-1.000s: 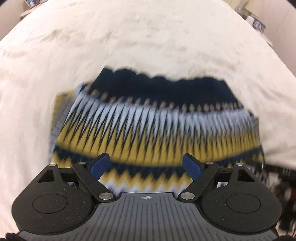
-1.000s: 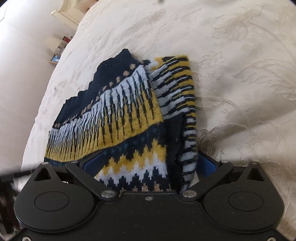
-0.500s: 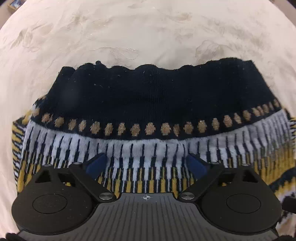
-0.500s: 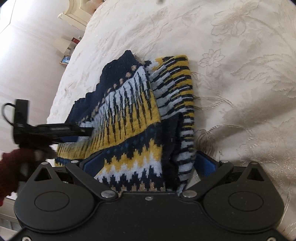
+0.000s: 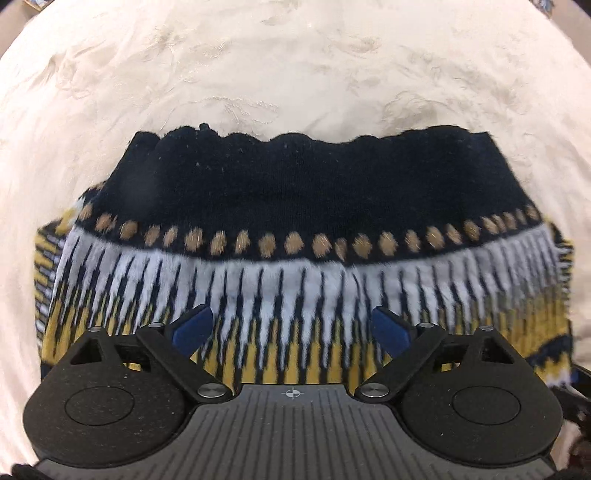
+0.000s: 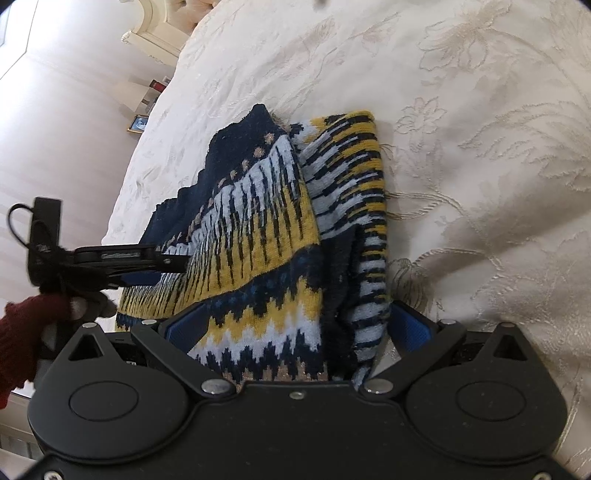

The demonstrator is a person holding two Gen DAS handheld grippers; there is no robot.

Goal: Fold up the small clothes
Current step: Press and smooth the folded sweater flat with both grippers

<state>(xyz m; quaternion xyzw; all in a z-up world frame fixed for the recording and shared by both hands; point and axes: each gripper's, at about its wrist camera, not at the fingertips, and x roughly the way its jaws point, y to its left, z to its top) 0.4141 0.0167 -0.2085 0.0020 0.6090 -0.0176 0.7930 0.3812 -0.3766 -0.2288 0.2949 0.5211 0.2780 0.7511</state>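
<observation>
A small knitted sweater (image 5: 295, 229) in navy, white and yellow lies folded on a cream bedspread (image 5: 295, 66). My left gripper (image 5: 291, 328) is open, its blue pads just above the sweater's patterned band, holding nothing. In the right wrist view the sweater (image 6: 266, 221) lies folded with a striped sleeve along its right side. My right gripper (image 6: 295, 328) is open, its blue pads set wide on either side of the sweater's near end. The left gripper (image 6: 110, 258) shows at the sweater's left edge, held by a hand in a dark red sleeve.
The bedspread (image 6: 461, 147) spreads wide to the right of the sweater. A cream headboard (image 6: 159, 22) stands at the far end. A small framed picture (image 6: 138, 123) and small items sit by the wall beyond the bed's left edge.
The left gripper swept in over the sweater toward its navy hem, then drew back a little. The right gripper stayed around the near end. Both stayed open.
</observation>
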